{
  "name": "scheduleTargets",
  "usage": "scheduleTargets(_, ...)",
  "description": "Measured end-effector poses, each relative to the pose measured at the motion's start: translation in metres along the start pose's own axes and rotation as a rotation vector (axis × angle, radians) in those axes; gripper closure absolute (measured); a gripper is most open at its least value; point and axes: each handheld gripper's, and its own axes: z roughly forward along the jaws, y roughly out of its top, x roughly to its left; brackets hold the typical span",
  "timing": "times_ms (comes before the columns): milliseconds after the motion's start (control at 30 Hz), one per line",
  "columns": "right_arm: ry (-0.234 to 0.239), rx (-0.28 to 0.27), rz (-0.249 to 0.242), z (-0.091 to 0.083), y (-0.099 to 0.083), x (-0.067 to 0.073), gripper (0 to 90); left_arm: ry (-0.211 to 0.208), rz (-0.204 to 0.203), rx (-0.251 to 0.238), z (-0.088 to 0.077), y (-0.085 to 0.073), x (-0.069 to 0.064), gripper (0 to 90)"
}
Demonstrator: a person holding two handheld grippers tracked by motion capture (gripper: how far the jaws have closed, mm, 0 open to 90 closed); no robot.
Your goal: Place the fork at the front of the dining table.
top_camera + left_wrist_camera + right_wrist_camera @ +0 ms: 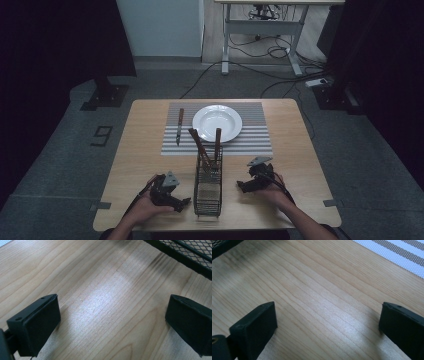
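A black wire mesh caddy (pixel 208 187) stands near the table's front edge, with two brown-handled utensils (pixel 200 146) sticking up from its far end. Behind it a white plate (pixel 217 122) rests on a striped placemat (pixel 250 137), and a knife (pixel 179 126) lies on the mat to the plate's left. My left gripper (pixel 186 202) rests low at the caddy's left, open, with bare wood between its fingers (pixel 37 323). My right gripper (pixel 240 186) sits at the caddy's right, open too, its pads (pixel 254 328) wide apart over bare wood.
The wooden table (pixel 140 150) has free surface on both sides of the caddy. The caddy's mesh edge (pixel 190 255) is close to the left gripper. A corner of the placemat (pixel 397 255) lies ahead of the right gripper. Dark curtains, floor cables and a desk frame (pixel 260 30) lie beyond.
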Motion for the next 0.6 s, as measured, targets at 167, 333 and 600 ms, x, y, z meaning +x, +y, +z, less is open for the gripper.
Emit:
scheduleTargets(167, -0.003, 0.002, 0.006, -0.0010, -0.0001, -0.0004, 3.6, -0.001, 0.000, 0.000, 0.0002, 0.0003, 0.0000, 0.0)
scheduleTargets(333, -0.004, 0.002, 0.010, -0.0015, 0.0005, -0.0013, 5.5, 0.000, 0.000, 0.000, 0.0002, 0.0002, -0.0001, 0.0)
scheduleTargets(600, -0.004, 0.005, 0.038, -0.0041, 0.0007, -0.0039, 9.2, 0.002, -0.002, 0.000, 0.0001, 0.0001, -0.0004, 0.0)
